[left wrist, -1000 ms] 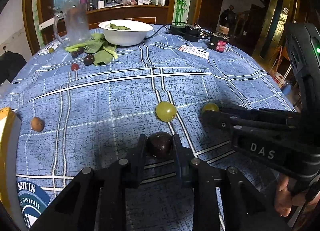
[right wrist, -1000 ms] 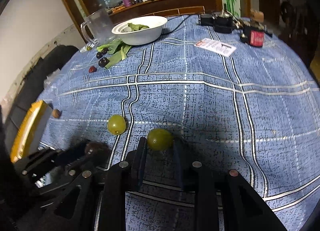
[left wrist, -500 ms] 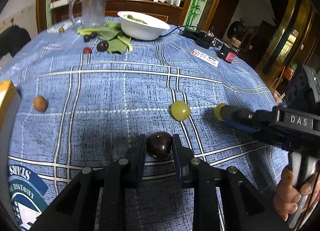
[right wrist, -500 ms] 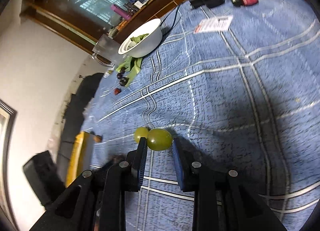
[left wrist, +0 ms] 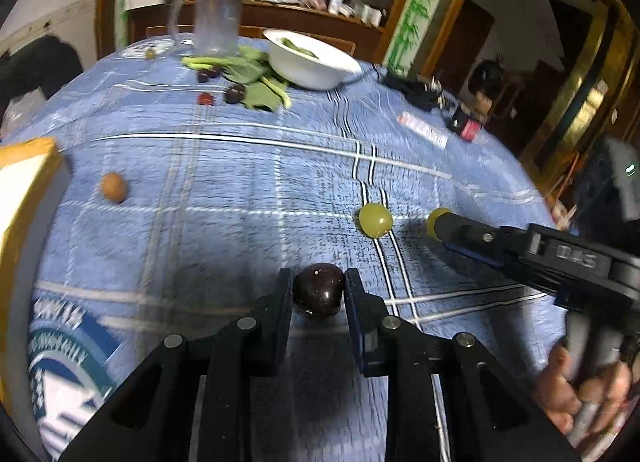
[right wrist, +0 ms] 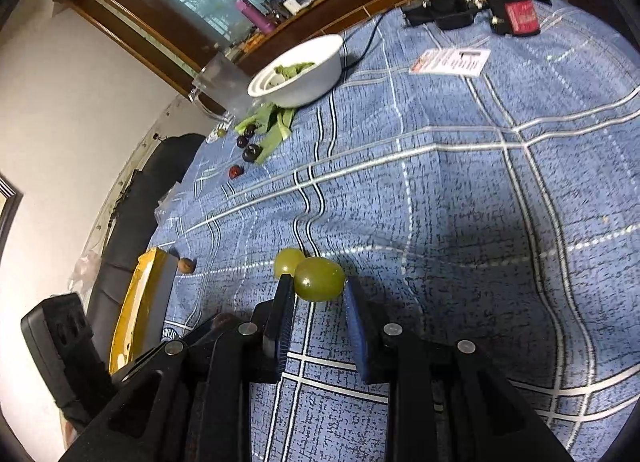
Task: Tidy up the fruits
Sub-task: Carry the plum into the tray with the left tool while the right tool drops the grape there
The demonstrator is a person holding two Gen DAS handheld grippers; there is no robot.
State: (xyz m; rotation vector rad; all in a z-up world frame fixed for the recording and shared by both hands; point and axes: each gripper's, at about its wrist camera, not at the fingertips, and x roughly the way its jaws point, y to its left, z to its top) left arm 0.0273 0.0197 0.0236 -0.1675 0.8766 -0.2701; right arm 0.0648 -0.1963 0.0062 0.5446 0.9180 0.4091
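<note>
Here, the left gripper is clamped on a glossy, round dark plum above the blue checked tablecloth; the right gripper pinches a smooth oval green grape. Since a second ago both fruits have lifted clear. Only the right view shows a second green grape just behind, and the yellow box

Plum between left gripper fingers, near table front edge. Grape between right gripper fingers, second grape just behind-left on cloth. Nut far left, beside box. Bowl at far edge, leaves in front, mug left of bowl.
</note>
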